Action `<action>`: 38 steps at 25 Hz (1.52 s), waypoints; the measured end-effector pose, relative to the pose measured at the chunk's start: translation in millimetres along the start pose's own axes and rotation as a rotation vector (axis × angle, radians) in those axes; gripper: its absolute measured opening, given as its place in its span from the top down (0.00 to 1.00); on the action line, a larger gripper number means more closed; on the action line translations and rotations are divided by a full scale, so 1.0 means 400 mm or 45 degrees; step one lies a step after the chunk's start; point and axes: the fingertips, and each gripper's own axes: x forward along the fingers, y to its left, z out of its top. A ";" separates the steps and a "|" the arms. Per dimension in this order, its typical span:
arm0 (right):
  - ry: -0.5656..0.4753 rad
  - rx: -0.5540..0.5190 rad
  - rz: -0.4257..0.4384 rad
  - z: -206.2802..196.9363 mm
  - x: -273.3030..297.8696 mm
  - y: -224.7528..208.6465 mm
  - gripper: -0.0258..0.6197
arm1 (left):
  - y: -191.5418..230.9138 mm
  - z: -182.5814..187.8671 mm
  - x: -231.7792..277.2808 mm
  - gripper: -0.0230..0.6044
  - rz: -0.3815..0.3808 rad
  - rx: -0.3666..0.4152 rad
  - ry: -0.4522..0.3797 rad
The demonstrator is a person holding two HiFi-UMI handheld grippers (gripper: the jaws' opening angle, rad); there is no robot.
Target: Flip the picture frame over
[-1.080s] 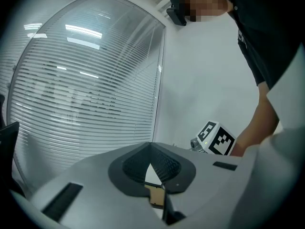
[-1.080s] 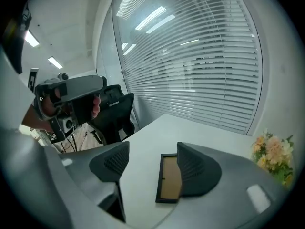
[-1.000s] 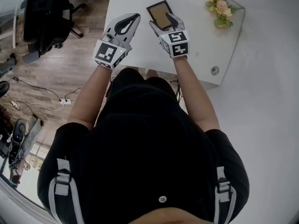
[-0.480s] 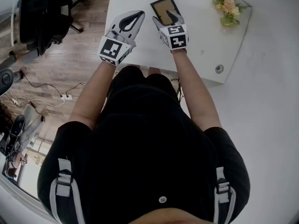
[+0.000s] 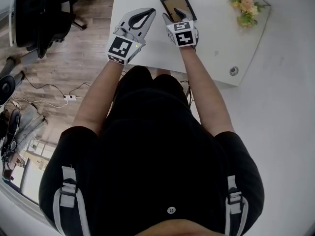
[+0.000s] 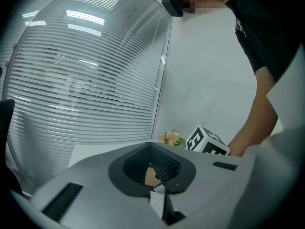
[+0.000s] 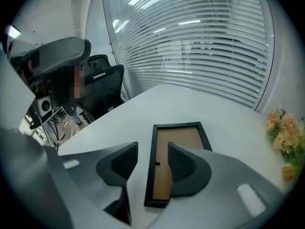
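Note:
The picture frame (image 5: 178, 6) lies flat on the white table (image 5: 216, 38), black border, brown backing up. In the right gripper view the frame (image 7: 183, 144) runs away from me, and my right gripper (image 7: 153, 149) straddles its near left border: one jaw on the bare table, the other over the backing. Its jaws have just been closing, and a gap still shows at the left pad. In the head view that gripper (image 5: 173, 16) sits at the frame's near edge. My left gripper (image 5: 149, 13) hovers left of the frame, tips together and empty (image 6: 151, 147).
A small bunch of flowers (image 5: 247, 5) stands at the table's far right corner, also in the right gripper view (image 7: 283, 137). A round cable port (image 5: 234, 71) is near the right edge. A black office chair (image 5: 34, 14) stands on the wood floor to the left.
Both grippers have come down toward the table. The right gripper has reached the frame's near edge and its jaws have narrowed around the left border. The left gripper stayed shut.

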 end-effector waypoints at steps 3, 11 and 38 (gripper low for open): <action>0.010 -0.017 -0.011 -0.011 0.014 0.000 0.66 | 0.002 -0.014 0.003 0.96 -0.001 0.003 0.010; 0.033 -0.069 -0.023 -0.029 0.043 0.005 0.73 | 0.009 -0.029 0.004 0.96 0.005 -0.012 0.011; -0.058 0.065 -0.098 0.044 -0.075 -0.038 0.88 | -0.011 0.036 -0.047 0.96 0.048 -0.020 -0.043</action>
